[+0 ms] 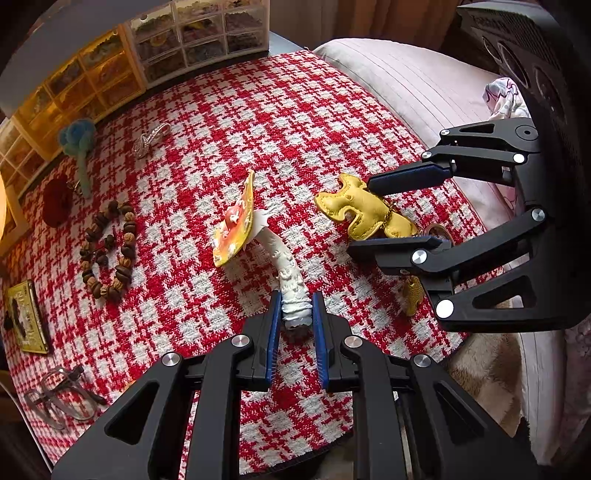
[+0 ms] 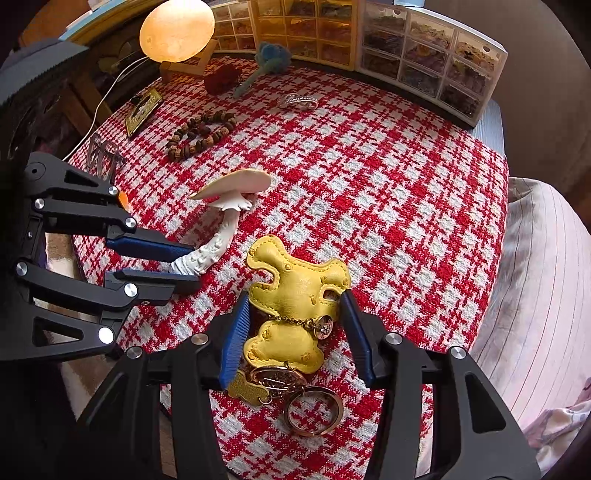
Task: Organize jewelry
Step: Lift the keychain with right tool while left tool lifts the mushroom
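Left tool (image 1: 295, 314): closed on the base of the mushroom's stem, both blue pads pressing on it; pointing steeply down at the cloth.
Mushroom (image 1: 236, 225): a white knobbly stem curving up to an orange-and-yellow cap with white spots; the cap is tilting on its edge, its pale underside showing in the right wrist view (image 2: 236, 184).
Right tool (image 2: 295, 332): jaws standing on either side of the charm; the left pad is touching the charm's edge, the right pad is sitting just beside its ear; whether it is pressing I cannot tell for sure, so it is reading as open around the charm.
Charm (image 2: 295, 295): a yellow padded leather figure lying flat on the cloth, just right of the mushroom, with a fine chain across its middle.
Ring (image 2: 314, 410): a metal key ring lying at the charm's near end, beside a small yellow tag.
Cloth (image 1: 332, 110): red-and-white check, covering the surface.
Beads (image 1: 109, 251): a brown loop lying well left of the mushroom.
Drawers (image 1: 199, 37): clear and amber compartment boxes standing along the far edge.
Lamp (image 2: 177, 27): a glowing round globe standing at the far left corner.
Glasses (image 1: 59, 398): a clear frame lying near the cloth's near left edge.
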